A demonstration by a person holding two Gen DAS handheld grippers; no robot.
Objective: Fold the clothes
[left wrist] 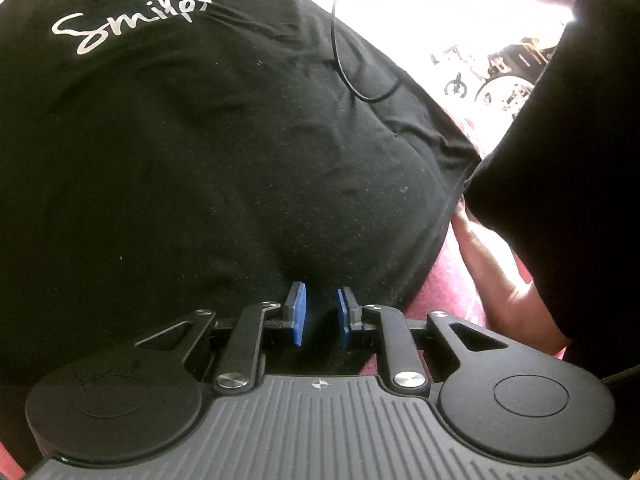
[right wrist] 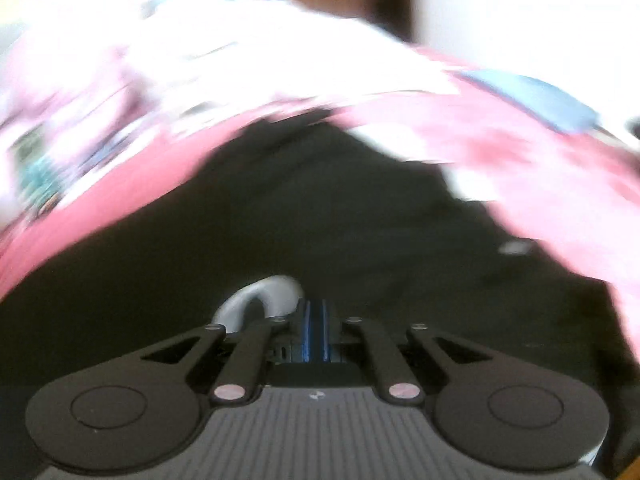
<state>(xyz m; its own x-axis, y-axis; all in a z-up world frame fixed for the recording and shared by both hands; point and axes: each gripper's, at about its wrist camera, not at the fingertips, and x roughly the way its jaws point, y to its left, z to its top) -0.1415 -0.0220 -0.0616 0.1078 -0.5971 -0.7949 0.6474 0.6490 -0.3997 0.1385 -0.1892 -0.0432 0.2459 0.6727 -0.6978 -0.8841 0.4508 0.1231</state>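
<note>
Blue-padded left tongs (left wrist: 321, 316) sit lowest in the left wrist view, clamped on a bunched fold at the near hem of a black T-shirt (left wrist: 208, 152), with dark cloth filling the narrow gap between the pads. That shirt lies spread over a pink printed bed cover (left wrist: 436, 292), its white script lettering (left wrist: 128, 24) towards the far left. A thin black cable (left wrist: 340, 40) loops across the shirt's far right part. To the right, a person's bare forearm (left wrist: 504, 276) in a black sleeve (left wrist: 568, 168) rests on the bed cover just beside the shirt's right edge, and a bicycle print (left wrist: 500, 76) shows on the cover beyond.

In the heavily blurred right wrist view, the right tongs (right wrist: 316, 320) are pressed together on black fabric, with only a thin dark strip between the blue pads. A pale grey curved loop (right wrist: 264, 292) lies just left of them; what it is cannot be told. Black cloth fills the middle, pink cover (right wrist: 520, 152) rings it, and a blue patch (right wrist: 536, 96) lies at the far right.
</note>
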